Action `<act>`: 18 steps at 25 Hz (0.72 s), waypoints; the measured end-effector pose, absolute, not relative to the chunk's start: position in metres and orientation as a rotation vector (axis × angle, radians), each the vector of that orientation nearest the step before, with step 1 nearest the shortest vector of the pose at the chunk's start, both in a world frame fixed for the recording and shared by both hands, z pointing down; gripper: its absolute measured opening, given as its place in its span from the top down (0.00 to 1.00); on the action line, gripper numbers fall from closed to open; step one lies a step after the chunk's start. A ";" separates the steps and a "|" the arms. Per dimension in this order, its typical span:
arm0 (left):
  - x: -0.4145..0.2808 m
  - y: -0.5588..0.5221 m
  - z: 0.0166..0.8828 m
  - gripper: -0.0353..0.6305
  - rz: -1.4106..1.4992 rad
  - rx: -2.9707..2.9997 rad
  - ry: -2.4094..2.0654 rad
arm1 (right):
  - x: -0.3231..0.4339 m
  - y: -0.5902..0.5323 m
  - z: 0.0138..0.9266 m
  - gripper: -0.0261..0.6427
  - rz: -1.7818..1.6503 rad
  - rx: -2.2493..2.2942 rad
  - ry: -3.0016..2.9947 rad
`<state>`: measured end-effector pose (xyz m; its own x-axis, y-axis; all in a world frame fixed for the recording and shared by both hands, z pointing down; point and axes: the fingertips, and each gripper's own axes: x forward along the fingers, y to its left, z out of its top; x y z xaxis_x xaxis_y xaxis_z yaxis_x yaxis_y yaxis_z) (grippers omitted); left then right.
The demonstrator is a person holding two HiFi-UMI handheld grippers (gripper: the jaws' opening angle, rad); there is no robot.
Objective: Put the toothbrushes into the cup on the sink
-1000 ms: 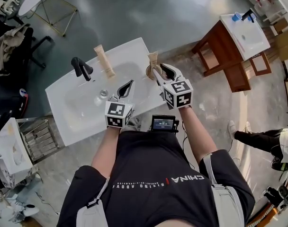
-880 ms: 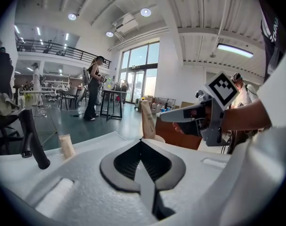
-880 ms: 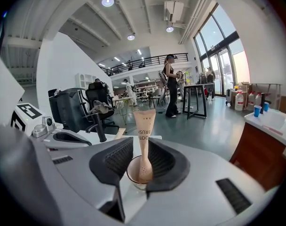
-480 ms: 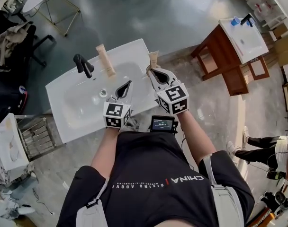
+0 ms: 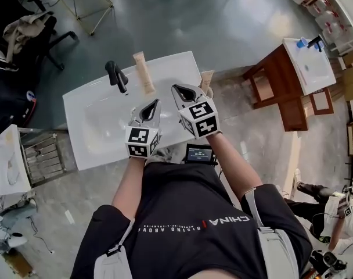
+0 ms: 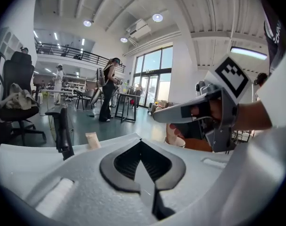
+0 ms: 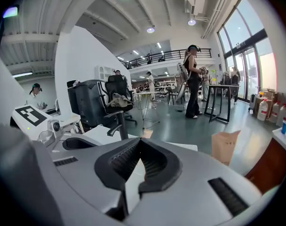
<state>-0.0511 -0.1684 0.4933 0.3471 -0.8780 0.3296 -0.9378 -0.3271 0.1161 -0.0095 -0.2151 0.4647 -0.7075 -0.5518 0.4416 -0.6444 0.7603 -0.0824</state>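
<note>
In the head view the white sink point(image 5: 95, 138) lies ahead with a black faucet point(image 5: 115, 74) at its back. My left gripper point(image 5: 156, 102) hovers over the basin, shut and empty; in its own view the pads point(image 6: 141, 142) meet with nothing between them. My right gripper point(image 5: 175, 89) is just to its right near the sink's right end, also shut and empty point(image 7: 138, 142). The cup point(image 6: 178, 139) shows behind the right gripper point(image 6: 180, 112) in the left gripper view; the head view mostly hides it. I can make out no toothbrush.
A beige tube point(image 5: 144, 71) lies by the faucet, and another beige tube point(image 5: 206, 80) stands at the sink's right end. A wooden stand with a second sink point(image 5: 307, 65) is at the right, a metal rack point(image 5: 43, 156) at the left, and an office chair point(image 5: 31, 28) at the far left.
My right gripper, open at the cup a second ago, has shut and drawn left toward the basin. The left gripper has barely moved. The head view has shifted slightly.
</note>
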 end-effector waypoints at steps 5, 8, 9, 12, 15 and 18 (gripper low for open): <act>-0.081 -0.174 0.502 0.94 0.276 2.270 -1.652 | -0.041 -0.233 0.485 0.95 0.411 0.887 -2.507; -0.097 -0.177 0.511 0.94 0.269 2.237 -1.660 | -0.057 -0.246 0.501 0.95 0.462 0.871 -2.464; -0.102 -0.179 0.514 0.94 0.268 2.227 -1.662 | -0.062 -0.250 0.508 0.95 0.481 0.864 -2.450; -0.116 -0.181 0.526 0.94 0.275 2.196 -1.669 | -0.076 -0.262 0.528 0.95 0.539 0.840 -2.410; -0.128 -0.184 0.540 0.94 0.315 2.191 -1.663 | -0.091 -0.273 0.547 0.95 0.584 0.823 -2.375; -0.138 -0.186 0.555 0.94 0.376 2.199 -1.642 | -0.108 -0.288 0.565 0.95 0.617 0.817 -2.345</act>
<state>-0.1383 -0.1861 0.5548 0.2854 -0.8599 0.4232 -0.9584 -0.2530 0.1323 -0.1077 -0.2877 0.5650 -0.6476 -0.4040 0.6461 -0.6696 0.7063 -0.2295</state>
